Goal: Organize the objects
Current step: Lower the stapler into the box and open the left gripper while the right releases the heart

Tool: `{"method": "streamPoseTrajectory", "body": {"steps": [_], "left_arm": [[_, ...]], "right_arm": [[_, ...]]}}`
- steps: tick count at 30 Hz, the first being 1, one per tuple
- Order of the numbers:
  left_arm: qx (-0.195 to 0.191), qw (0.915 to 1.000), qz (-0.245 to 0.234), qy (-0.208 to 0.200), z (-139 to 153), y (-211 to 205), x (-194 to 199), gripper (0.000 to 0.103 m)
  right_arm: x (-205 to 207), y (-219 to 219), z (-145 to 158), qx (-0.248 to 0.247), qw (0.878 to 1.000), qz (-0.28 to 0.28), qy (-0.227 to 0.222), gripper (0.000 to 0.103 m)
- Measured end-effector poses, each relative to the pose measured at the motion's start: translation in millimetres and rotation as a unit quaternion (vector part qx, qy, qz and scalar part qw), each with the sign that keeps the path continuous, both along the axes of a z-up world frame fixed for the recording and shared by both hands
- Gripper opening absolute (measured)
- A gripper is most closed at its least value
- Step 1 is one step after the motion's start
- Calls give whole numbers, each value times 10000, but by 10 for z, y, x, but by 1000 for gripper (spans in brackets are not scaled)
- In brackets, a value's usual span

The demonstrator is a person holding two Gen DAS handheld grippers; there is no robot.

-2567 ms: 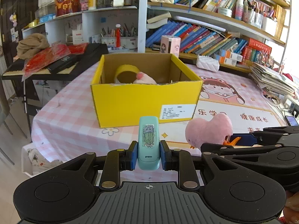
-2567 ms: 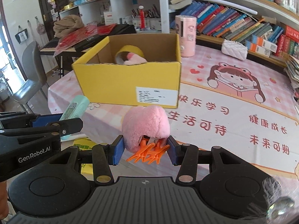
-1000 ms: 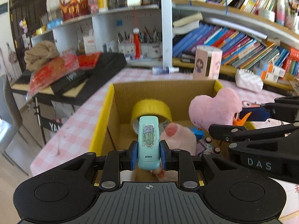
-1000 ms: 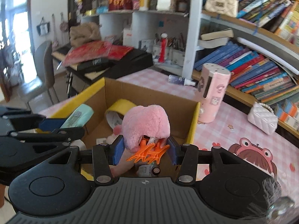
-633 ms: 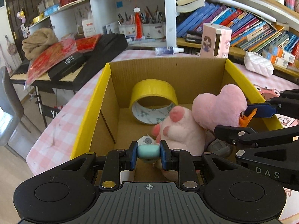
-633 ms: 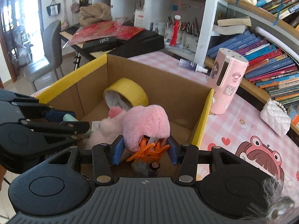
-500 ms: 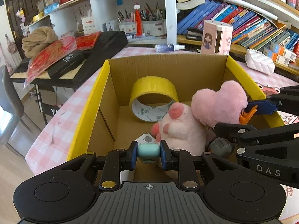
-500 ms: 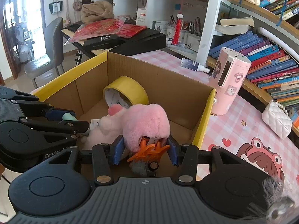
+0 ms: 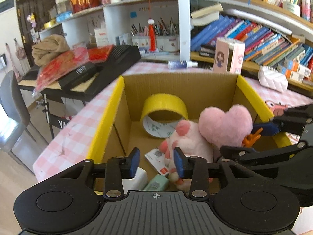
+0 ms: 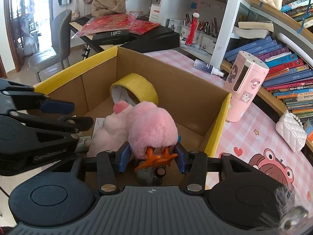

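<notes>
Pink-checked surface (image 9: 78,135), yellow box (image 9: 105,121) at its edge: left tongs (image 9: 156,160) opening, mint stapler (image 9: 156,183) dropped inside; right tongs (image 10: 151,157) grip pink heart clip (image 10: 152,131) above box floor, ready to release.

Pinks and yellows in a brown-lined box

The box (image 9: 105,125) is yellow outside, brown inside; the tape (image 9: 164,102) is yellow; the heart (image 9: 225,125) is pink with an orange clip (image 10: 156,159); the plush (image 9: 187,139) is pale pink; the desk (image 9: 78,135) cloth is pink-and-white checked.

Corrugated cardboard box (image 9: 195,90), matt; fluffy plush heart (image 9: 225,127); glossy yellow tape roll (image 9: 164,103).
</notes>
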State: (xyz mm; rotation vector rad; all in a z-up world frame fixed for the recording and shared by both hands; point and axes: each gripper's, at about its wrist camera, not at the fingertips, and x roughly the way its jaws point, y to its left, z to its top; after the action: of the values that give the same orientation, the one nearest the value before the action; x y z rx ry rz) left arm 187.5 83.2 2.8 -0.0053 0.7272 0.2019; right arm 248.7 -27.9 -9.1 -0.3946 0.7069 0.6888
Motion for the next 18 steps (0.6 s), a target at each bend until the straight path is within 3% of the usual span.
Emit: {"method": "streamPoseTrajectory", "body": {"steps": [9,18], "left_arm": [[-104,9988,158,-450,187,38,-220,67],[-212,9968,-101,-758,324,-38,-496,82]], "right_arm": [[-143,-75,78,178,9992,-362,-82,49],[-509,-353,322,599,9913,-1083,-449,53]]}}
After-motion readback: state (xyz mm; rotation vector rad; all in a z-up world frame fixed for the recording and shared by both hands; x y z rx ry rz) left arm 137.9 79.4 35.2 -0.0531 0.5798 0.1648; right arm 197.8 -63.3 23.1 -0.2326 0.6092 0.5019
